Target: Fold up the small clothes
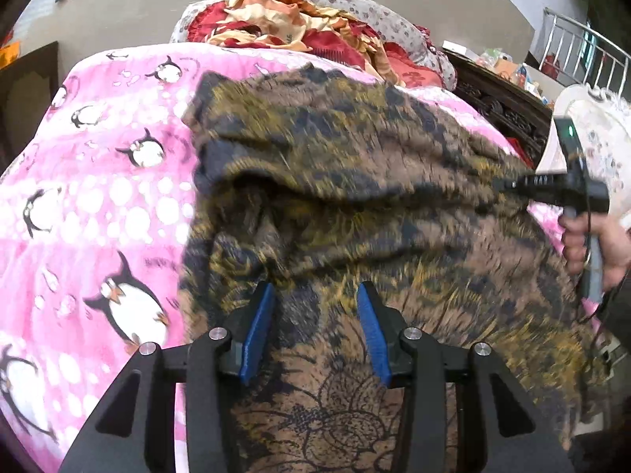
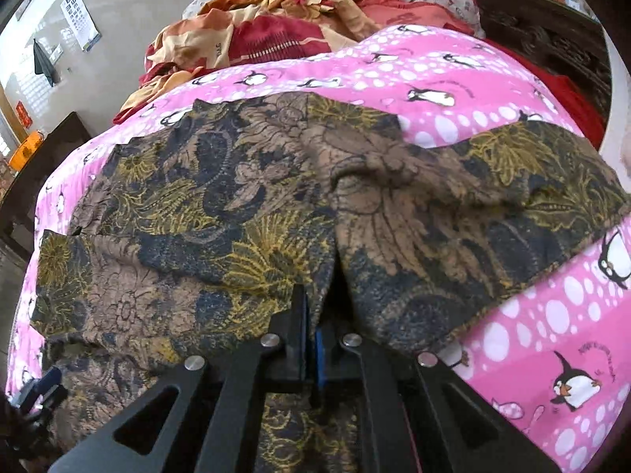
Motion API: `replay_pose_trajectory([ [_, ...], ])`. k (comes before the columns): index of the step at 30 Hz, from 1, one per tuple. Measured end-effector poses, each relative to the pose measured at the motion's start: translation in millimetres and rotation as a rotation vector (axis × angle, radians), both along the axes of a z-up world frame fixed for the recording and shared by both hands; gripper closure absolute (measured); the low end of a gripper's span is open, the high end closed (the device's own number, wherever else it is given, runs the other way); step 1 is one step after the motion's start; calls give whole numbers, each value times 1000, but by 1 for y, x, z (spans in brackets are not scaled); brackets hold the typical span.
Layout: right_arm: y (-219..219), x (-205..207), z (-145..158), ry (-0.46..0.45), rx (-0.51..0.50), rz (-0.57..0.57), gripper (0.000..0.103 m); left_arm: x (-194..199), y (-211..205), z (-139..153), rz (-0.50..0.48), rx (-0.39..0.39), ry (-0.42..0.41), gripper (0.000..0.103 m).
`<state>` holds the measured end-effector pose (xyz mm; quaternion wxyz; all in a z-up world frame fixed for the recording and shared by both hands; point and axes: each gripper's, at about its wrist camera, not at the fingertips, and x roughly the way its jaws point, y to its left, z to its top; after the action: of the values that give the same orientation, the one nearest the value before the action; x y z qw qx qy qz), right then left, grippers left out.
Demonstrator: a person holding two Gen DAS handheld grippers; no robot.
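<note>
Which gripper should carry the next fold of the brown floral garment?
Right. The right gripper is already shut on the garment, while the left gripper is open above it, holding nothing.

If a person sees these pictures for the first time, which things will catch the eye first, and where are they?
First comes the brown floral-print garment, spread across the middle of the bed. Under it lies the bright pink penguin blanket, which shows at the left and the far side. The right tongs are shut on the garment's near edge, while the left tongs hang open above the cloth; a red and orange quilt is heaped behind.
</note>
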<state>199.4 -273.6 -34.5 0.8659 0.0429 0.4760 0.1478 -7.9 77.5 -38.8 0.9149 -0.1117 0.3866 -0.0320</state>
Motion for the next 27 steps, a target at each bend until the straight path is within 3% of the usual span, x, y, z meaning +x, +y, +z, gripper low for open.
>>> replay_pose_trajectory([
  [3,-6,-3,-1,-1,8,-20,100,2,19,32,98,44,-92,79],
  [8,-4,-2,-13,36,18,32,94,44,44,65,146,-7,-153,79],
  [9,-6,-3,-12,34,26,40,90,56,44,66,123,-18,-154,79],
  [11,-10,-17,4,-17,25,48,88,77,44,52,131,24,-108,91],
  [13,-11,-33,21,-87,17,66,86,97,48,22,150,57,7,102],
  [14,-9,-43,30,-131,18,80,86,105,50,-3,161,77,90,102],
  [17,11,-54,34,-150,81,199,86,100,52,-5,164,67,58,102],
  [19,27,-47,19,-112,43,254,86,99,56,1,175,51,61,102],
  [21,30,-31,-14,5,-80,199,88,96,57,13,185,53,45,102],
  [23,16,-25,-16,55,6,125,89,94,55,33,184,53,-17,102],
  [25,15,-23,-1,36,0,99,86,99,52,49,173,47,-66,100],
  [27,24,-20,20,-56,-18,112,83,115,47,53,161,26,-76,96],
])
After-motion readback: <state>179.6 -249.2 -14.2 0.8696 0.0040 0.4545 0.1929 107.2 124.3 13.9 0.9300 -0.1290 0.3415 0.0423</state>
